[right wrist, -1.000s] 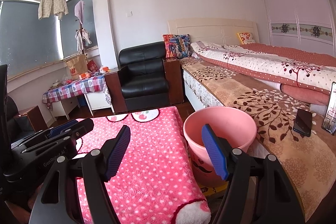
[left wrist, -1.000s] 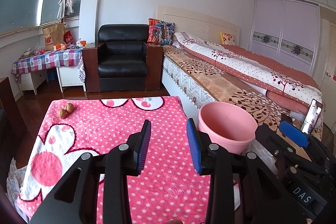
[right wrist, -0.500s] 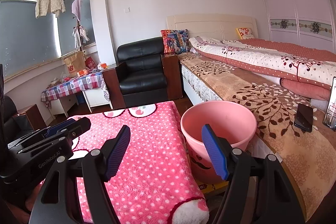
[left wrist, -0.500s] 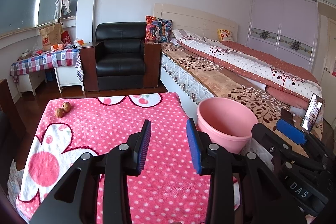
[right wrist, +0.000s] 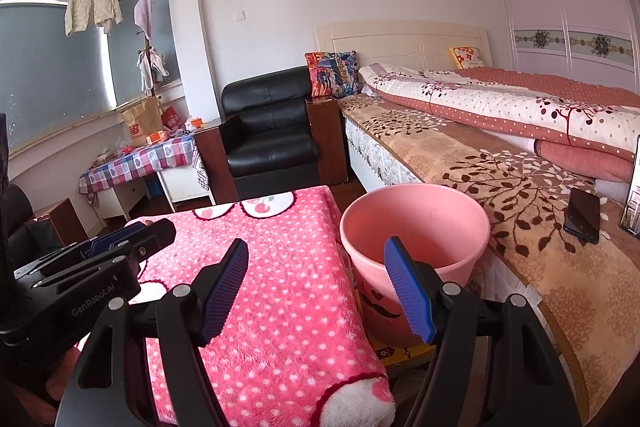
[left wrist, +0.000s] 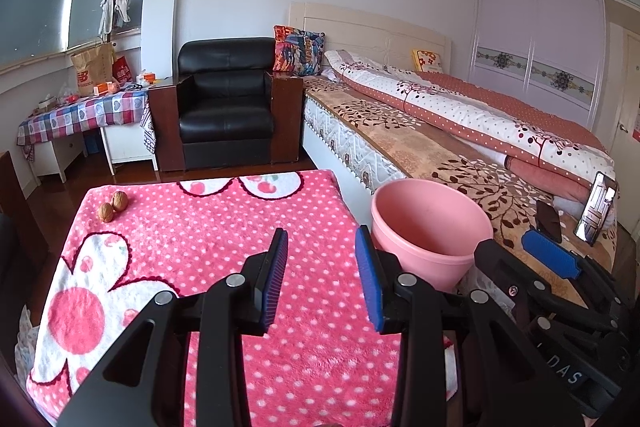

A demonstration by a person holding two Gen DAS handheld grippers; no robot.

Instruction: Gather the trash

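Two brown walnuts [left wrist: 113, 206] lie at the far left corner of the pink polka-dot blanket [left wrist: 208, 227] that covers the table. A pink bucket [left wrist: 430, 231] stands right of the table, beside the bed; it also shows in the right wrist view [right wrist: 416, 227]. My left gripper [left wrist: 321, 273] is open and empty above the blanket's middle, well short of the walnuts. My right gripper [right wrist: 316, 287] is open and empty over the table's right edge, next to the bucket. In the right wrist view the left gripper hides the walnuts.
A bed [left wrist: 460, 131] runs along the right, with a dark phone [right wrist: 582, 215] lying on it and another phone [left wrist: 597, 205] standing upright. A black armchair [left wrist: 226, 111] stands beyond the table. A checkered side table [left wrist: 84, 115] with clutter stands at the far left.
Both grippers have risen and tilted slightly, so the room sits lower in both views. Both stay open and empty. The walnuts and bucket have not moved.
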